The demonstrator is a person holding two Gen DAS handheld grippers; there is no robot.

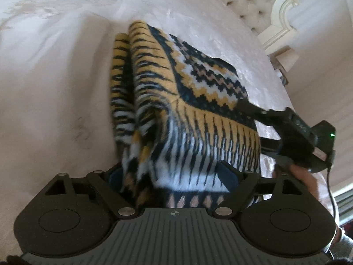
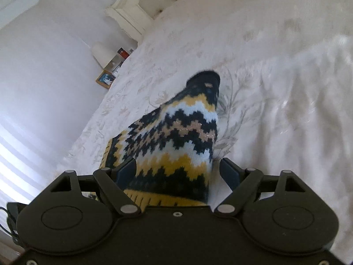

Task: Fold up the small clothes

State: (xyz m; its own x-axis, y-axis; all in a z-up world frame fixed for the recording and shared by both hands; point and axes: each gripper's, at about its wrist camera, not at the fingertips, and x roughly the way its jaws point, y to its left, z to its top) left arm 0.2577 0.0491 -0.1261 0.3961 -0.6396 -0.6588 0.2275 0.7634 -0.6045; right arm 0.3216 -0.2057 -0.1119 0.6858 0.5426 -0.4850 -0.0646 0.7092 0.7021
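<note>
A small knitted sweater [image 1: 176, 101] with yellow, navy, white and tan zigzag bands lies bunched on the white bedspread [image 1: 55, 77]. My left gripper [image 1: 174, 176] is open, its jaws wide apart on either side of the sweater's striped hem, which bulges between them. My right gripper [image 2: 178, 172] is open too, with the sweater's [image 2: 176, 137] zigzag part lying between its wide-apart fingers. In the left wrist view the right gripper [image 1: 249, 106] reaches in at the sweater's right edge.
A tufted cream headboard [image 1: 253, 2] and carved bed frame [image 2: 125, 15] stand at the far end. A nightstand with a framed picture [image 2: 106, 79] and small items sits beside the bed. The bedspread [image 2: 275, 88] spreads to the right, rumpled.
</note>
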